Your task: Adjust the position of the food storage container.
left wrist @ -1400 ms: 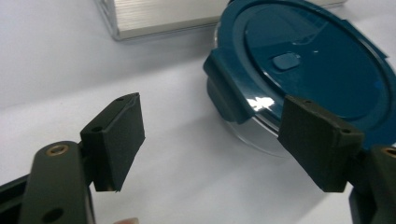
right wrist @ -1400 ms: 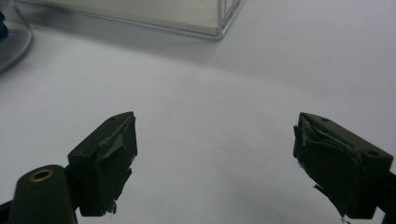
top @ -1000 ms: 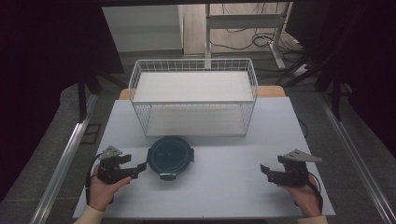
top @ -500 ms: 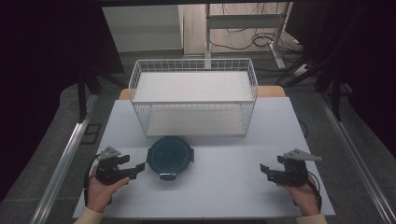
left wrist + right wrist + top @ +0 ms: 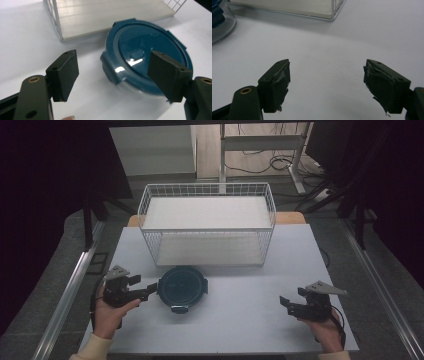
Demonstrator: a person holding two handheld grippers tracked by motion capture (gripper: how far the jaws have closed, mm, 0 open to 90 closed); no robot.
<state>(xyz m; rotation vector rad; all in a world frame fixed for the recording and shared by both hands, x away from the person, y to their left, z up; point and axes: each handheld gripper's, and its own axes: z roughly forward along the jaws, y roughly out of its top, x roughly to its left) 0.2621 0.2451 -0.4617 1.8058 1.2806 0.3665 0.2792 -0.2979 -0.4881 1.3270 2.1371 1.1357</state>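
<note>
Beside the blue-lidded round container my left gripper hangs spread and empty; a shallow bite could slip off its lid clip, right gripper likewise apart.

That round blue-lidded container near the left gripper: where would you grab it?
Probably across the rim of the container, coming from its left side where the open left gripper already points. It lies flat and wide, so the lid's side latch tab offers a narrower hold.
</note>
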